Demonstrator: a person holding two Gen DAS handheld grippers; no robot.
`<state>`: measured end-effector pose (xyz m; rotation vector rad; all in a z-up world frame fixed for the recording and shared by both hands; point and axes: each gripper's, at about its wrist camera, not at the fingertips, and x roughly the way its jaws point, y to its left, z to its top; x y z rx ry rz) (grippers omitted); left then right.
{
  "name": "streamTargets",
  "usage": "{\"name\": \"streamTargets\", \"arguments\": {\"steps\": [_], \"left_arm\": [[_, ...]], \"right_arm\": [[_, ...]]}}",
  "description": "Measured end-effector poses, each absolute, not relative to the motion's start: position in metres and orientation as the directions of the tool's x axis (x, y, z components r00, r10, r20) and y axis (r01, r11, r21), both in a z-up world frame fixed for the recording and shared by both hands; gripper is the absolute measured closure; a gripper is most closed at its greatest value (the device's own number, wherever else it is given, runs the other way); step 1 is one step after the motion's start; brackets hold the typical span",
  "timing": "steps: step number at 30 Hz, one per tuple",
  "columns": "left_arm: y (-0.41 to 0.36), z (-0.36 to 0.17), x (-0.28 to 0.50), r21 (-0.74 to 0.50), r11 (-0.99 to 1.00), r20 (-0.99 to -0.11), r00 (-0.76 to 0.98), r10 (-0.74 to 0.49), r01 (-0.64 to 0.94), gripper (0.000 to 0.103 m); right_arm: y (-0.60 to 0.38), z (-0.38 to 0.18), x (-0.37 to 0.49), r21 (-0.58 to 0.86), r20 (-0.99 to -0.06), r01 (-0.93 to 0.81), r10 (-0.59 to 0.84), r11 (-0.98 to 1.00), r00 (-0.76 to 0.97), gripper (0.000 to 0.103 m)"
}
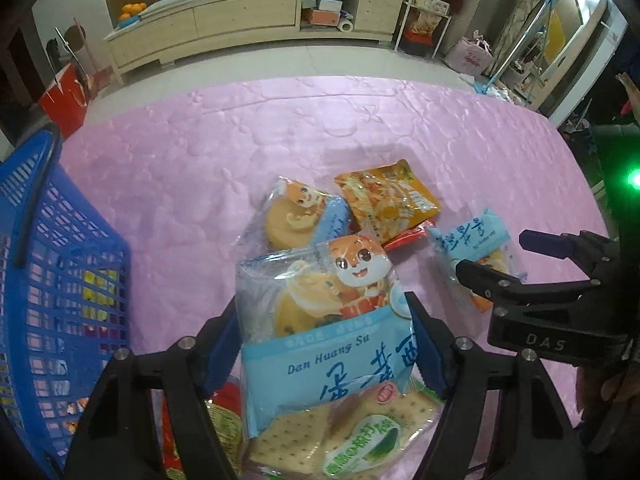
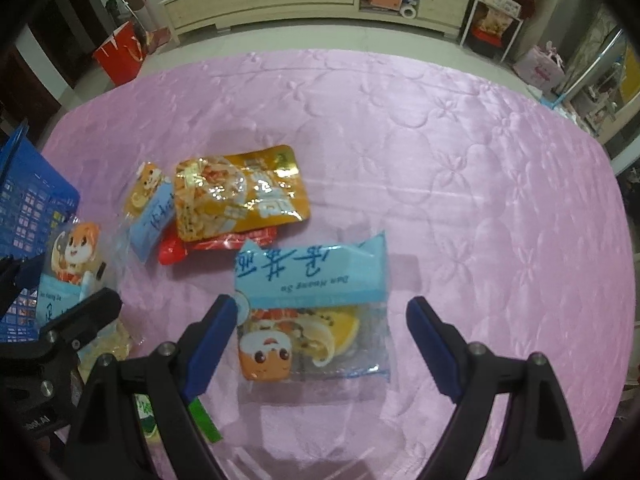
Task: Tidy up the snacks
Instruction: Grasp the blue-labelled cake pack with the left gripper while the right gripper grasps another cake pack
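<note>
While the left gripper clamps a light-blue squirrel-printed pastry packet near the blue plastic basket (far left), the right gripper stands wide over a similar packet on the pink cloth.

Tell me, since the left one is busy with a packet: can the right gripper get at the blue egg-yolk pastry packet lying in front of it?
Probably yes. The right gripper is open, and the blue pastry packet lies flat on the pink cloth between its fingers, with nothing on top. The red packet sits just beyond.
</note>
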<state>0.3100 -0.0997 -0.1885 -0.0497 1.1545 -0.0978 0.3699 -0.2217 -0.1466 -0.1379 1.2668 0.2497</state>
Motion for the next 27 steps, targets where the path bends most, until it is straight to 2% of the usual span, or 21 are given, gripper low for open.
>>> {"name": "streamTargets", "arguments": {"steps": [14, 16, 17, 20, 27], "left_arm": [[-0.105, -0.196, 0.315, -0.051, 0.997, -0.918, 0.391, -0.072, 0.064, 0.031], [-0.104, -0.196, 0.315, -0.046, 0.997, -0.916, 0.395, -0.067, 0.061, 0.031], [-0.104, -0.196, 0.314, -0.045, 0.997, -0.916, 0.396, -0.066, 0.06, 0.031], [-0.107, -0.195, 0.312, -0.031, 0.997, -0.916, 0.396, -0.055, 0.067, 0.031], [-0.112, -0.181, 0.298, -0.028, 0.997, -0.905, 0.422, -0.054, 0.068, 0.031]], "right_arm": [[-0.208, -0.164, 0.372, 0.02, -0.964, -0.304, 0.099, 0.953, 0.248, 0.014], [-0.204, -0.17, 0.37, 0.021, -0.965, -0.305, 0.099, 0.952, 0.242, 0.017], [-0.204, -0.171, 0.37, 0.017, -0.964, -0.296, 0.094, 0.955, 0.248, 0.024], [-0.202, -0.163, 0.367, 0.046, -0.955, -0.302, 0.131, 0.952, 0.266, 0.031], [-0.211, -0.121, 0.33, 0.104, -0.914, -0.323, 0.218, 0.941, 0.342, 0.032]]}}
